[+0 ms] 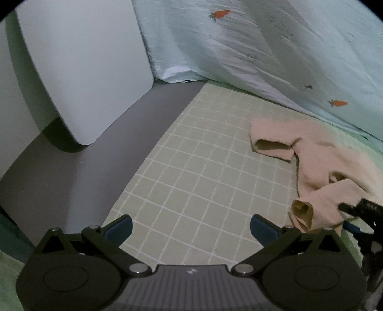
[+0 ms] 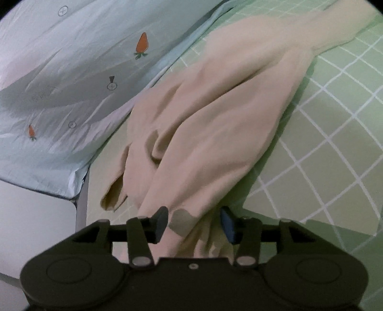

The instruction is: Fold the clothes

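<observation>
Beige long-sleeved top [image 2: 215, 124] lies rumpled on the green checked sheet [image 2: 335, 134]; my right gripper [image 2: 194, 224] pinches its sleeve, left gripper [image 1: 191, 227] gaping nearby. I'd draw the sleeve flat, slowly.

No words, brands or numbers can be read. On the pale blue quilt [image 2: 59, 71] only printed signs are seen: orange carrots [image 2: 141, 45], small circles holding a cross [image 2: 63, 10], and a circle with a dark tab above it [image 2: 111, 84]. A faint line of grey characters [image 2: 43, 94] is printed on the quilt in the right wrist view, but it is too blurred to be read. The same carrots [image 1: 220, 13] and circles [image 1: 251, 57] are shown in the left wrist view. A tiny pale emblem [image 1: 191, 271] is carried on the left hand-held gripper's body; it cannot be made out.
</observation>
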Action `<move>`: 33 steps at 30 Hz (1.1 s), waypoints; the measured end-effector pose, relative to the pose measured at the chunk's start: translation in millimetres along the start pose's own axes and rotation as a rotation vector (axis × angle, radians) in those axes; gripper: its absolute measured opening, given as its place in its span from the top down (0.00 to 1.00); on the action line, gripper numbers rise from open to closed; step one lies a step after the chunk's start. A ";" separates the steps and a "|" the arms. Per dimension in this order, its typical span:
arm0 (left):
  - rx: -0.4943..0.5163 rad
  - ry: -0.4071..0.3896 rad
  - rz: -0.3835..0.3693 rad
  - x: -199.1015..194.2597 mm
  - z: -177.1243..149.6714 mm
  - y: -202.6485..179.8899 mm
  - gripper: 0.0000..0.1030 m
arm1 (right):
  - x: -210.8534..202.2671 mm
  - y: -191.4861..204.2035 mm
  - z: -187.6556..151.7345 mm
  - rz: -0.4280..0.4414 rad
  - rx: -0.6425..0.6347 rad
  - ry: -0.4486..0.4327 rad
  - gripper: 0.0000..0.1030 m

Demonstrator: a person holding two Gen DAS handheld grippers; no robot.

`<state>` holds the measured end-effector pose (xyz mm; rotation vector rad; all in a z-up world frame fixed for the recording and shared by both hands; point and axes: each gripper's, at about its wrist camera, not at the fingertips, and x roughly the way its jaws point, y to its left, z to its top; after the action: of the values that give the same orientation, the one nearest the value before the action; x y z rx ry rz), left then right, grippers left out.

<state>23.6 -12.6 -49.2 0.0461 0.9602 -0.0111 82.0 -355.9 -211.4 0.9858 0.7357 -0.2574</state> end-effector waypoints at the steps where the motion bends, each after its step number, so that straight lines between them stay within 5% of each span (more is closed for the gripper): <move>1: 0.001 0.002 -0.002 0.3 -0.4 0.4 0.00 | -0.7 0.8 1.4 0.001 -0.013 -0.008 0.55; 6: 0.014 0.003 -0.012 -1.3 -2.7 -7.6 0.00 | -11.7 13.2 8.4 0.032 -0.104 -0.067 0.93; 8: 0.014 0.005 -0.017 -1.8 -4.1 -12.6 0.00 | -20.7 17.0 11.5 0.043 -0.137 -0.090 0.96; 23: 0.030 0.018 -0.108 -3.9 -10.9 -96.4 0.00 | -128.2 -36.8 69.4 0.013 -0.179 -0.218 0.98; 33: -0.081 0.086 -0.096 8.9 -21.9 -117.0 0.00 | -149.4 -83.6 107.0 -0.259 -0.252 -0.273 0.91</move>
<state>7.2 -128.5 -73.0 -0.0746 1.0477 -0.0596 -22.8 -508.5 -130.9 0.6003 0.6261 -0.5015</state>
